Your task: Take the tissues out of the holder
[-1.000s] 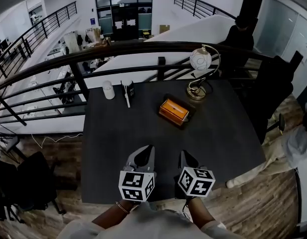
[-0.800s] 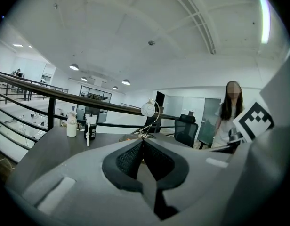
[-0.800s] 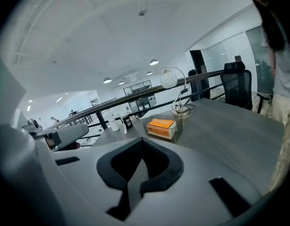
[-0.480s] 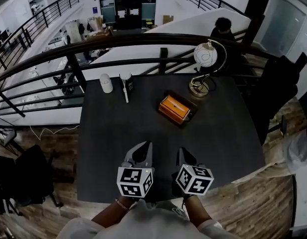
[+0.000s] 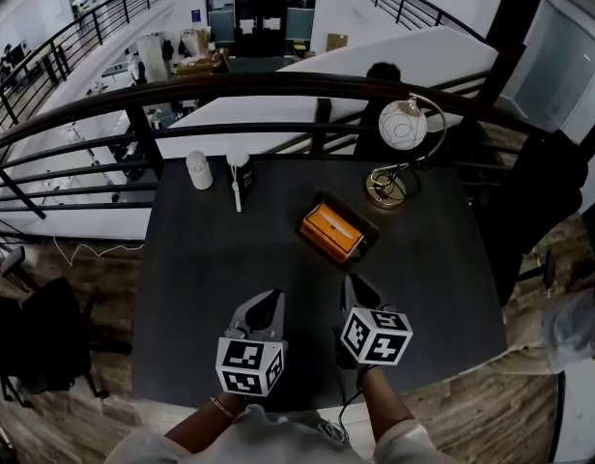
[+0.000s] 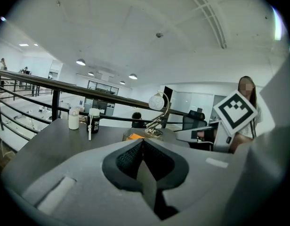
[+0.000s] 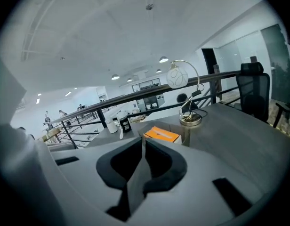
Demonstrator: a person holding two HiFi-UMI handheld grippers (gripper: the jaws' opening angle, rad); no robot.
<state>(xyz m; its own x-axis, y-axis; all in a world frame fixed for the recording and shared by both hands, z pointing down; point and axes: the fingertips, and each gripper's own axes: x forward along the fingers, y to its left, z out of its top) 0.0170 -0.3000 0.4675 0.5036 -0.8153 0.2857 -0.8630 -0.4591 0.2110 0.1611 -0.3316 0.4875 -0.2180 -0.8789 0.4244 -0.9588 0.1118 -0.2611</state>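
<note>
Head view looks down on a dark desk [image 5: 211, 259] set against a railing. The tissue holder [image 5: 368, 230] lies toward the far edge, a little right of the middle, turned at an angle to the desk's edges. The orange tissue pack [image 5: 333, 232] sits inside it and fills it, and no tissue shows outside the holder. Just beyond the holder, near the far right corner, stands a globe lamp [image 5: 402, 126]. A white bottle [image 5: 198, 170] and a dark jar [image 5: 242, 169] stand near the far left corner, well apart from the holder.

The left gripper [image 5: 269, 300] and the right gripper [image 5: 353, 284] hang side by side over the near edge, both aimed across the desk toward the holder and well short of it. In the left gripper view the fingers [image 6: 122, 158] meet at their tips with nothing between them. In the right gripper view the fingers [image 7: 159, 149] are likewise pressed together and empty, with the orange pack straight ahead past the tips.

By this layout the task looks hardly begun: the pack is untouched in its holder and neither gripper has reached it. What is left is nearly everything. A gripper must get to the far side of the desk, part its fingers, take hold of the tissues and lift them clear, probably with the other one steadying the holder.
</note>
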